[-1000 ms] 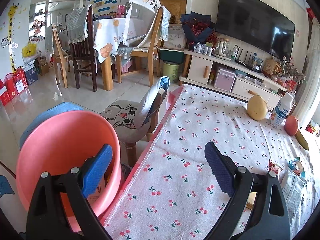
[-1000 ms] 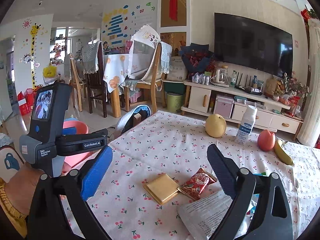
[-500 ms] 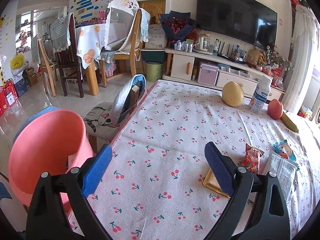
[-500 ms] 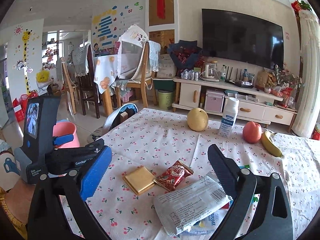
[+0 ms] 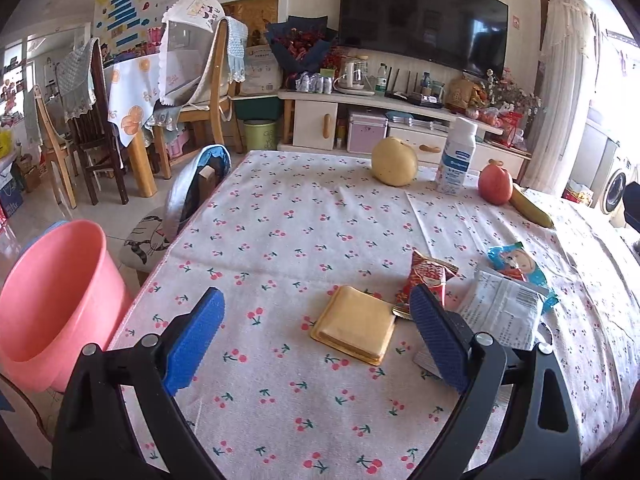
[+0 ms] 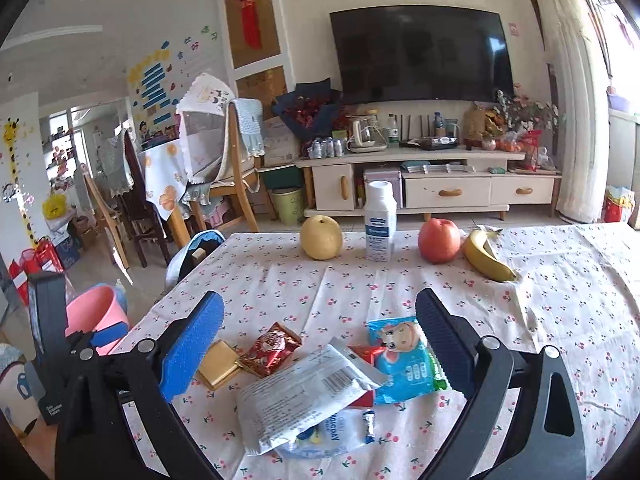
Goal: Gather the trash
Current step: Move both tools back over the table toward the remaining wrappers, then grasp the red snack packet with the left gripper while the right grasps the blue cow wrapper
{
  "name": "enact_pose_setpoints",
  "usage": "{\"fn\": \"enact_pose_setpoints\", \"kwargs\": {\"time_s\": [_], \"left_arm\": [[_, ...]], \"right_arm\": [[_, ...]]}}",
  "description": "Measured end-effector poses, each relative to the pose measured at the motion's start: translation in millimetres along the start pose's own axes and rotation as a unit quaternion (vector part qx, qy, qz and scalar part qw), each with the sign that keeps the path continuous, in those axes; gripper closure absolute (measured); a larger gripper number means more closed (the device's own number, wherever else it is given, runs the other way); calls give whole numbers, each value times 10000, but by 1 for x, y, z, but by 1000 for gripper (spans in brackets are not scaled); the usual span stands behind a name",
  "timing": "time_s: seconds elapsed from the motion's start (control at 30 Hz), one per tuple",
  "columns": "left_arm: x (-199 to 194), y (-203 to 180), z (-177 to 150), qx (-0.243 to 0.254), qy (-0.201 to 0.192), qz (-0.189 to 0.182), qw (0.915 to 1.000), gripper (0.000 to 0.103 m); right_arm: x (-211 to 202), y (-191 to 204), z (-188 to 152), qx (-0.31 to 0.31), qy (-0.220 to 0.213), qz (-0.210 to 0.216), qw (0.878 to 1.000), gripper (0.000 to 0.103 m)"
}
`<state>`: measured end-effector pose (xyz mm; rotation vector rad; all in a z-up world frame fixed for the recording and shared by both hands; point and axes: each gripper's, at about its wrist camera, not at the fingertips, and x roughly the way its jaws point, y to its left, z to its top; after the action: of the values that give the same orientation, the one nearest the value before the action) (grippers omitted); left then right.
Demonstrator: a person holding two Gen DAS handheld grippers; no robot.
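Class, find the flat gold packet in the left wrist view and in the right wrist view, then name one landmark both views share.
Left wrist: gold packet lies at lower centre, between the open fingers.
Right wrist: gold packet lies at lower left, beside the left finger.
Shared landmark: the red snack wrapper touching its right edge.

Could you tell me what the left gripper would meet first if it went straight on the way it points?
Most likely the yellow packet lying flat on the tablecloth: it sits between the open jaws of the left gripper, just ahead. Depth is hard to judge.
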<state>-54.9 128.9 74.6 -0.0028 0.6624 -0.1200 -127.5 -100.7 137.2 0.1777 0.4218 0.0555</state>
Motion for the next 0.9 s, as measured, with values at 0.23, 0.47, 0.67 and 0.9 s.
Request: {"fn": "enact_pose_setpoints", "kwargs": {"time_s": [0.23,0.47,0.67,0.9], "left_arm": [[-4,-33,-8,175,122,-714,9972,9],[2,-66,-13,465,297,-1665,9845,9],[23,-85,-11,942,520,-1754,9786,9],[64,-76,2,653,804,-1386,9849,9]], "right_arm": [[0,-70,10,528,121,-603,9967,7],[11,-124,-1,1164,497,-733,9893,7],[40,-130,-14,1173,1026,-590,9860,7],[74,-108,-23,654,1536,-483,9848,7]]}}
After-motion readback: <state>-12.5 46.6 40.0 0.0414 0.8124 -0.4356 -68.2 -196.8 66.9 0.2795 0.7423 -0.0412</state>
